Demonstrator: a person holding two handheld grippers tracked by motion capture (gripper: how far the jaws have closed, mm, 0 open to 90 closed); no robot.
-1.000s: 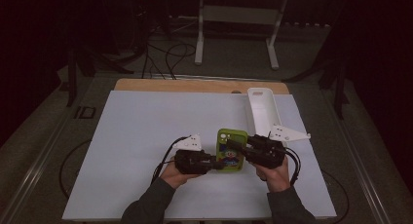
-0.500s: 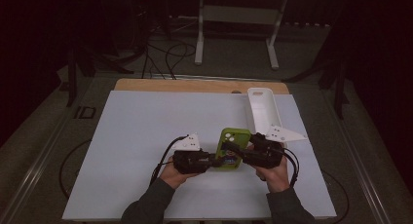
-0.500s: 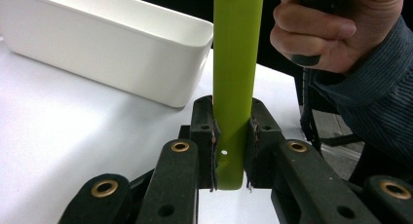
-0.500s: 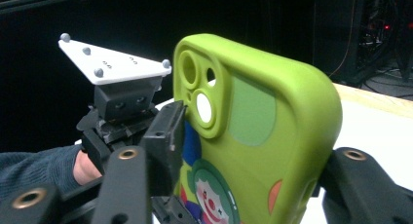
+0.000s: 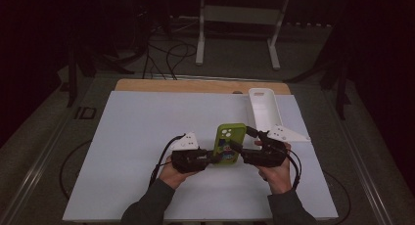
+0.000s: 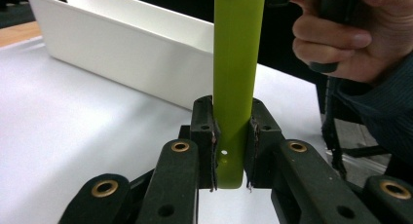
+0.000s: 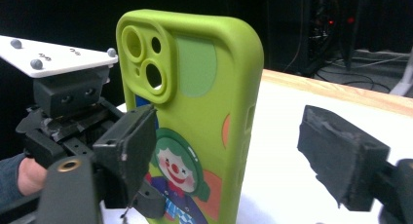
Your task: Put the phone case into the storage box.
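So my left gripper is clamped tight on the bottom edge of the green phone case, pads pressing both faces, case standing edge-on straight up at 12 o'clock in the left gripper view. My right gripper has just been opening up; its jaws stand wide now, the case between them with a clear gap on the right pad's side. From the high view the case sits between both grippers, just over the white mat. Further out, at about 1 o'clock from the case, there's the white tray, near the wooden edge.
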